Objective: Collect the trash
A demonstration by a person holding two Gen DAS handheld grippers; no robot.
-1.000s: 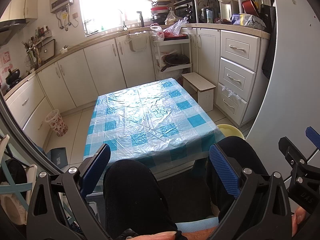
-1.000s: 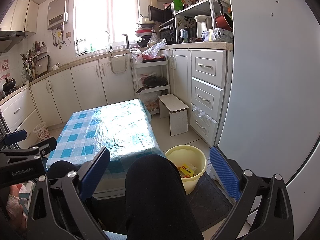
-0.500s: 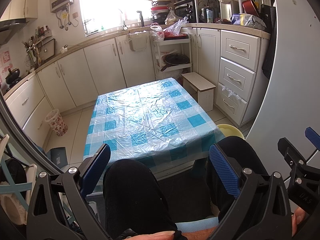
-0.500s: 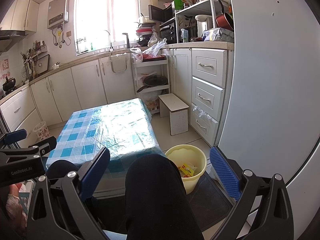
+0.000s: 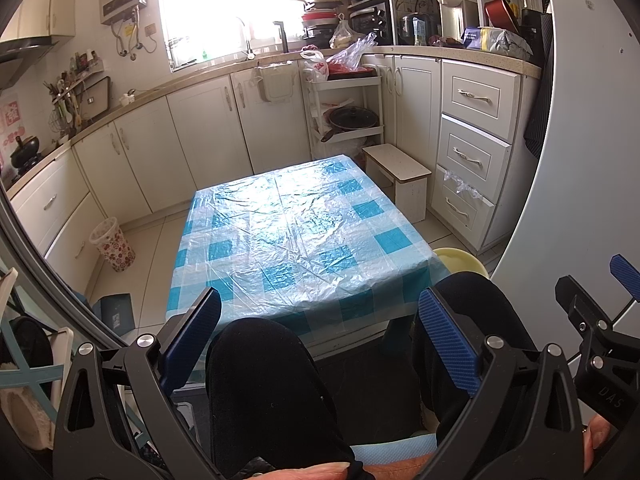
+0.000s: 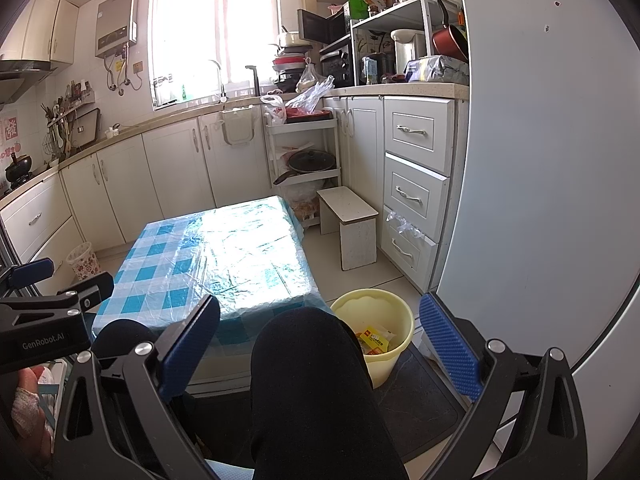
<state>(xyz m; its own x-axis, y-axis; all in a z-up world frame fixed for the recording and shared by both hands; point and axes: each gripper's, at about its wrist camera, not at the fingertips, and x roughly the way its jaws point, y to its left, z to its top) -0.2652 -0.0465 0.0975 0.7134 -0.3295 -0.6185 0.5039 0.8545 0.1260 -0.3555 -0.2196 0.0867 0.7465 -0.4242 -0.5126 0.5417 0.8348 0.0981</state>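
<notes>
Collection appears finished: left gripper and right gripper are resting released, empty; wrappers are lying in the near-right yellow bucket; no next target is showing.

We see daylight pouring through the window, which is blown out to white in both views. It throws strong glare on the plastic table cover. Both pictures are sharp, the fisheye bends cabinet lines, and dark vignetting fills the corners.
</notes>
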